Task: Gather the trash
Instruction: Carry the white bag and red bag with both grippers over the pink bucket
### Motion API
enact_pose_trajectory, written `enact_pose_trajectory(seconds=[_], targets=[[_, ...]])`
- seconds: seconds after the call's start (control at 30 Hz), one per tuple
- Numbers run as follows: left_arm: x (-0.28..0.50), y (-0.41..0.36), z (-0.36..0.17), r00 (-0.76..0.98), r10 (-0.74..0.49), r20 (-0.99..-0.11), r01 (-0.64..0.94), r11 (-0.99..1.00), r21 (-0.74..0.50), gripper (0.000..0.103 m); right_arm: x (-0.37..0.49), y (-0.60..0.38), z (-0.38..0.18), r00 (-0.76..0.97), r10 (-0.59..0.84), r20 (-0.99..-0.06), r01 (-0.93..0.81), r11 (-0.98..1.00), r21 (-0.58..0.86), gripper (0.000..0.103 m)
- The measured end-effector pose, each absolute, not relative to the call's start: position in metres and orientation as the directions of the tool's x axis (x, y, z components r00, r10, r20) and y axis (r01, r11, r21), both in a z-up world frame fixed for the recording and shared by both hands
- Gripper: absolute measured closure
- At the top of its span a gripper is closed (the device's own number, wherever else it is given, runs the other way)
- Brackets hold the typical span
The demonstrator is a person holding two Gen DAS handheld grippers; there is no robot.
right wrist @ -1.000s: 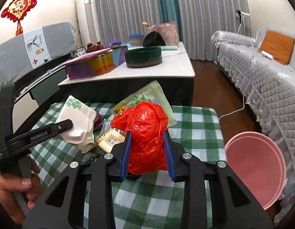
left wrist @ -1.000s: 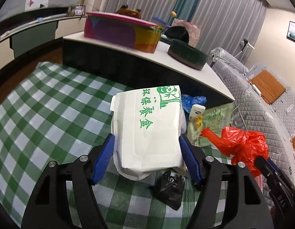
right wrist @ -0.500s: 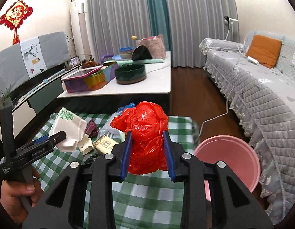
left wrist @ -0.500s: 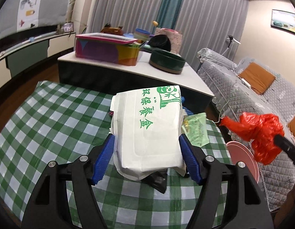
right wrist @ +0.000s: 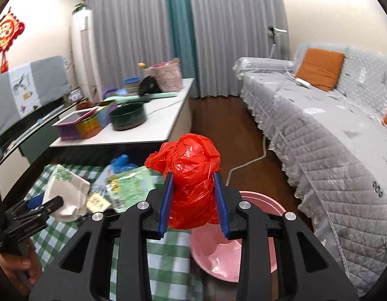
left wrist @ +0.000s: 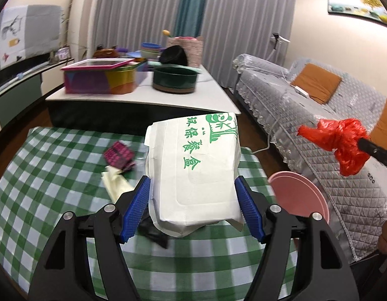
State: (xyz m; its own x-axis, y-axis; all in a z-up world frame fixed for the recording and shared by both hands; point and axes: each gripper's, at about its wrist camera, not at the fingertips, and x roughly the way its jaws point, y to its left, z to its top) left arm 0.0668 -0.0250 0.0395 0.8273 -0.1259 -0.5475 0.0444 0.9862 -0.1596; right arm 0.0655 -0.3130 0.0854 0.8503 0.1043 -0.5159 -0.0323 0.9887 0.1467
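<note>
My left gripper (left wrist: 193, 207) is shut on a white paper food box (left wrist: 194, 170) with green print, held above the green checked table (left wrist: 43, 200). My right gripper (right wrist: 193, 204) is shut on a crumpled red plastic bag (right wrist: 191, 180), held over the pink bin (right wrist: 246, 255) that stands on the floor beside the table. The red bag (left wrist: 340, 143) and the pink bin (left wrist: 301, 195) also show at the right of the left wrist view. The white box (right wrist: 68, 190) shows at the left of the right wrist view.
On the table lie a pink-black wrapper (left wrist: 118, 154), a cream paper scrap (left wrist: 117, 181), a black bag (left wrist: 153, 232), a green packet (right wrist: 129, 188) and a blue bag (right wrist: 122, 163). A low white table (left wrist: 143, 95) with boxes and bowls stands behind. A grey sofa (right wrist: 331, 138) fills the right.
Both grippers have lifted and swung right with their loads. The red bag has gone from over the table to over the pink bin. The white box sits higher above the table.
</note>
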Motion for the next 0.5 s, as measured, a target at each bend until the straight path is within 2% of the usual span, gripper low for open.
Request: enact_pose_trajectory(seconds=[0.5], targets=[[0.1,-0.142,0.031,0.801,-0.259,-0.539,0.212,0.966,-0.149,0.036,0.071,-0.383,0.052,0.852,-0.017,-0.523,0.101,0.986,0.132,0.071]])
